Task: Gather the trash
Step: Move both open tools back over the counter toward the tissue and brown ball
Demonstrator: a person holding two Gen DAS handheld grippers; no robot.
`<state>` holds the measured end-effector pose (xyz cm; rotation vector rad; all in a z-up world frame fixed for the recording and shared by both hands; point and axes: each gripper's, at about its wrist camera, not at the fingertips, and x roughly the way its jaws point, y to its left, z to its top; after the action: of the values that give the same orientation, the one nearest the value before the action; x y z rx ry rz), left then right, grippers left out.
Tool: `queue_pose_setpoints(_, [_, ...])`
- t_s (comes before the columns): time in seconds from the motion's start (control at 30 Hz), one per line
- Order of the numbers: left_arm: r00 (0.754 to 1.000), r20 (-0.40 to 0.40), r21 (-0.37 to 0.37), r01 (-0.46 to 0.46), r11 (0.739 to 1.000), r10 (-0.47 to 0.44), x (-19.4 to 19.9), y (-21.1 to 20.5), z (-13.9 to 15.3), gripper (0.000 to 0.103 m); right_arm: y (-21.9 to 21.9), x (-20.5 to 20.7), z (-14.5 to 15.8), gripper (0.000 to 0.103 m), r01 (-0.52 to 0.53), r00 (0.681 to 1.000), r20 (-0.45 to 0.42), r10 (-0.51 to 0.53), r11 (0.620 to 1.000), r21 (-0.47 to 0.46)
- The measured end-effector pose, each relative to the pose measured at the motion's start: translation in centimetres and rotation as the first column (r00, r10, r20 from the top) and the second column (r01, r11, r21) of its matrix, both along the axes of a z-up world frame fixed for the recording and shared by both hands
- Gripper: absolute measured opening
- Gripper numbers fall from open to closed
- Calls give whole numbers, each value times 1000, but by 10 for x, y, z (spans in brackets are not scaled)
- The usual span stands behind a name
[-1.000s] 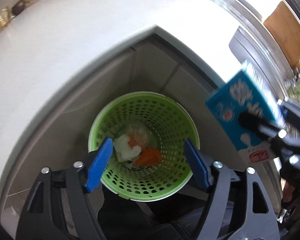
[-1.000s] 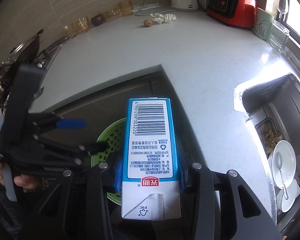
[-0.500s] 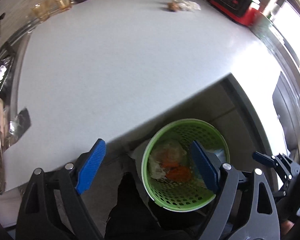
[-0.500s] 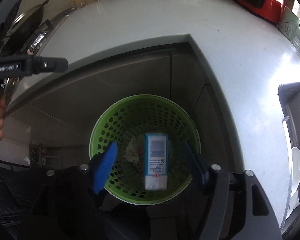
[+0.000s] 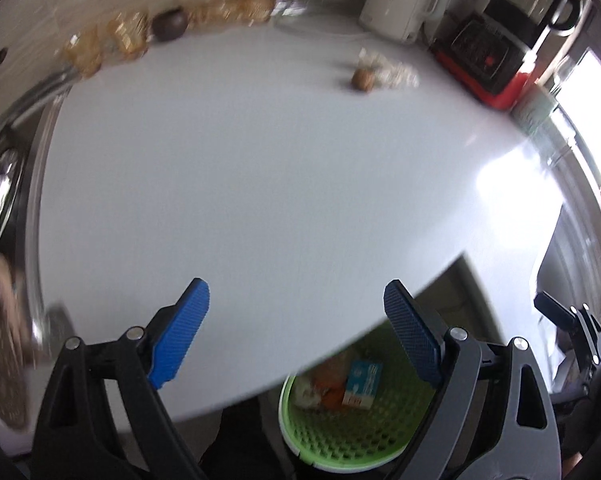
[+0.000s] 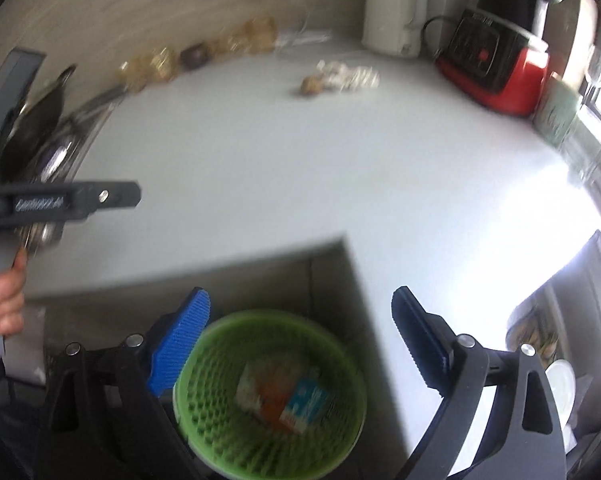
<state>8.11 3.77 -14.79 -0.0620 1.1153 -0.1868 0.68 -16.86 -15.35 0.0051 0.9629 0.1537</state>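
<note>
A green perforated bin (image 6: 220, 432) (image 5: 340, 440) stands on the floor below the inner corner of the white counter (image 5: 260, 184). In it lies a blue milk carton (image 6: 306, 400) (image 5: 362, 384) among orange and pale scraps. My right gripper (image 6: 300, 304) hangs above the bin, its jaws still opening with nothing between them. Over the counter edge, my left gripper (image 5: 296, 292) is also opening and holds nothing. Far back on the counter sit a brown lump (image 5: 362, 79) (image 6: 312, 85) and crumpled white paper (image 5: 396, 74) (image 6: 352, 76).
A white kettle (image 5: 400, 0), a red and black appliance (image 6: 496, 64) and amber glasses (image 5: 128, 36) line the back wall. A pan and stove (image 6: 48, 128) lie left. A sink with dishes (image 6: 556, 376) sits right. A hand (image 6: 2, 300) holds the left gripper's handle.
The right gripper let go of the milk carton, which dropped into the bin, then pulled back with jaws widening. The left gripper swung up from over the bin toward the counter.
</note>
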Motion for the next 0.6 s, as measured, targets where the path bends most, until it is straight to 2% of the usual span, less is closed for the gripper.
queue_pose_setpoints(0.1, [996,83,-15,20,1000,-19,25,-5,14,85,-8,31,12,92,43,998,43,-43,999,4])
queue_pose_setpoints(0.2, [993,114,-16,28,999,-26,53,-9,22,87,-19,62,22,92,69,995,73,-70,997,14])
queue_pose_setpoints(0.47, [998,66,-35,-18,999,20,127,-31,7,89,-41,161,28,92,69,991,115,-71,997,20])
queue_pose_setpoints(0.53, [999,52,-62,-1,998,4,144,-38,-3,89,-43,182,26,92,64,991,117,-66,998,18])
queue_pose_setpoints(0.6, [998,47,-57,32,998,-29,159,-48,-13,89,-48,203,22,92,53,991,121,-55,998,22])
